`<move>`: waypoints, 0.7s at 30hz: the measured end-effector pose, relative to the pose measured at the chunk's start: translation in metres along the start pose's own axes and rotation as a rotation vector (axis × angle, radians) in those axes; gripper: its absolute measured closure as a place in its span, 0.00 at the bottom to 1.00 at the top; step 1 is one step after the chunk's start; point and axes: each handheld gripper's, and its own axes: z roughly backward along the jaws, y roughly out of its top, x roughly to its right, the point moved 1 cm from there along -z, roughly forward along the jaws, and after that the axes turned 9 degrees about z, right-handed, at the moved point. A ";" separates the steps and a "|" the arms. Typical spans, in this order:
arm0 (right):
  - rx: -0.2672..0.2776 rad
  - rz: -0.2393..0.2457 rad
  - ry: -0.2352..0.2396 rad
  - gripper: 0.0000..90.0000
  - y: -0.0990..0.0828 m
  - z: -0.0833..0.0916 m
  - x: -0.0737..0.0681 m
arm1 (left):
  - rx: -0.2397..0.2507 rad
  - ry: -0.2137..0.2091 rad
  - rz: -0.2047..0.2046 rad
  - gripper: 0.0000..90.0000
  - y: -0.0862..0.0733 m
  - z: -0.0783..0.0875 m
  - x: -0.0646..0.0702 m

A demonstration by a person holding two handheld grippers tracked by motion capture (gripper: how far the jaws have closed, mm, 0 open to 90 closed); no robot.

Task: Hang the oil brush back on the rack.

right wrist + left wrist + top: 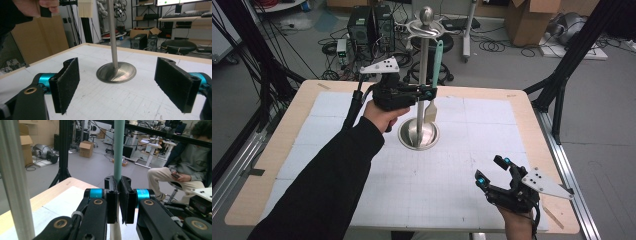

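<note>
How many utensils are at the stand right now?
1. A teal-handled spatula beside the stand's pole, gripped mid-handle by the left tool, blade above the base. The hooks on top look empty, though partly hard to see.

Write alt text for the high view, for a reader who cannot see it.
The left gripper holds a teal-handled spatula upright beside the pole of a metal stand at the middle of a white-topped table. The right gripper rests open at the table's near right corner.
</note>
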 end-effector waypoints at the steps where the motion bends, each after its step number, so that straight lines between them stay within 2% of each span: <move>1: 0.000 -0.001 0.000 0.21 0.000 0.000 0.000 | -0.001 0.003 0.001 0.94 0.000 0.000 -0.001; 15: 0.008 -0.003 0.010 0.21 0.001 -0.001 -0.002 | -0.002 0.027 0.020 0.94 0.000 -0.003 -0.010; 17: 0.010 -0.001 0.011 0.21 0.001 -0.001 -0.002 | -0.015 0.029 0.014 0.94 -0.002 -0.004 -0.011; 21: 0.006 -0.005 0.008 0.21 0.001 0.000 -0.002 | -0.003 0.020 0.006 0.93 -0.004 -0.004 -0.009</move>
